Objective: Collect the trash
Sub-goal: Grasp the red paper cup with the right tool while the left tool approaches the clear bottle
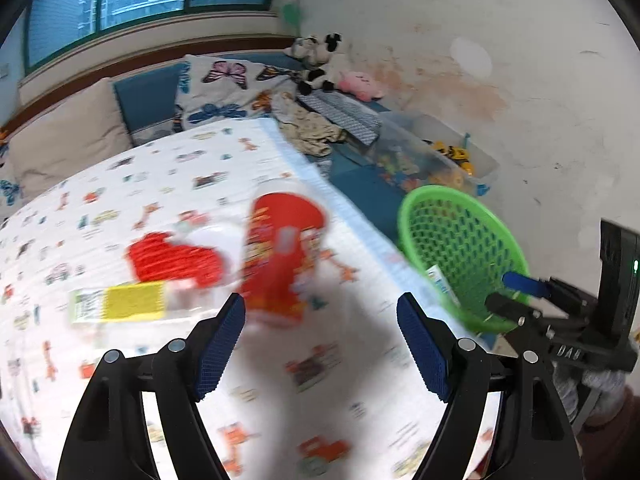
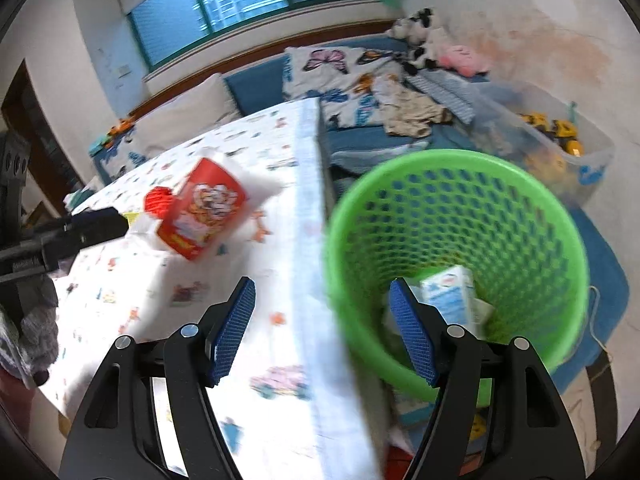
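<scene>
Left gripper (image 1: 321, 312) wide open, empty, above patterned bench (image 1: 120, 184); right gripper (image 2: 322, 300) same. Red printed snack carton (image 1: 284, 256) on bench, left of green perforated plastic basket (image 2: 456, 216); white-blue carton (image 2: 450, 292) inside basket.

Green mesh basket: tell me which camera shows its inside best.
Right wrist view. The green mesh basket fills that view's right half, seen from above with a white-and-blue carton inside. The left wrist view shows it smaller at the right, beyond the bed's edge, partly hidden by the right gripper.
</scene>
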Tool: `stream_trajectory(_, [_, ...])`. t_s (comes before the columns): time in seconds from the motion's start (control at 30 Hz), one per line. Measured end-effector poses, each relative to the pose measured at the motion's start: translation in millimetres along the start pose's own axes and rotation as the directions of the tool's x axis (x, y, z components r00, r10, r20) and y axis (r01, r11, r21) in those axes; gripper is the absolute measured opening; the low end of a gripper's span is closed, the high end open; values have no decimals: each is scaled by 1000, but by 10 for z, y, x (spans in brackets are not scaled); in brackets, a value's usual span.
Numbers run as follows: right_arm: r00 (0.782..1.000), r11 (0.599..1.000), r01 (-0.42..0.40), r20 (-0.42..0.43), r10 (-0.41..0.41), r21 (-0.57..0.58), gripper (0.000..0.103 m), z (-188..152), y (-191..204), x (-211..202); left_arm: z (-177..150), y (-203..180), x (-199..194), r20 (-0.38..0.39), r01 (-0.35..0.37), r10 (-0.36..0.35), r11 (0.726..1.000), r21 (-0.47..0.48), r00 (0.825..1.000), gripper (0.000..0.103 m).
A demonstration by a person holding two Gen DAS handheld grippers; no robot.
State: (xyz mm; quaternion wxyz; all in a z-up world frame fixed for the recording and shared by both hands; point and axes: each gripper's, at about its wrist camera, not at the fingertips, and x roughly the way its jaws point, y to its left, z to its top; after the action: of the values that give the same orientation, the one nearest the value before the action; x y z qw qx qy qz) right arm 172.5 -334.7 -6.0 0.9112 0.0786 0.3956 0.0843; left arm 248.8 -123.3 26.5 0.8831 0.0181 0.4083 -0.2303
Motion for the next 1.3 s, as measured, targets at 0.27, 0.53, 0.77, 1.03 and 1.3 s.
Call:
stream_trajectory(0.27, [994, 996, -89, -69, 89, -7, 72, 309, 522, 378, -242, 575, -243, -14, -80, 80, 997, -6, 997, 75])
stream_trajectory(0.53, [981, 988, -140, -125, 147, 64, 75, 652, 869, 794, -392, 959, -323, -36, -116, 116, 993, -2, 993, 76])
stream_trajectory(0.77, [966, 973, -136, -191, 172, 187, 76, 839, 937, 1185, -351, 1055, -244, -57, -99, 104, 991, 93, 993, 80])
stream_trajectory(1.03, [946, 936, -132, -241, 218, 327, 78, 906, 809, 1501, -139, 1179, -66, -93, -53, 76, 972, 227, 993, 87])
stream_trajectory(1.3, [929, 926, -134, -279, 241, 354, 78, 927, 848, 1667, -21, 1265, 129, -135, 10, 36, 944, 331, 990, 90])
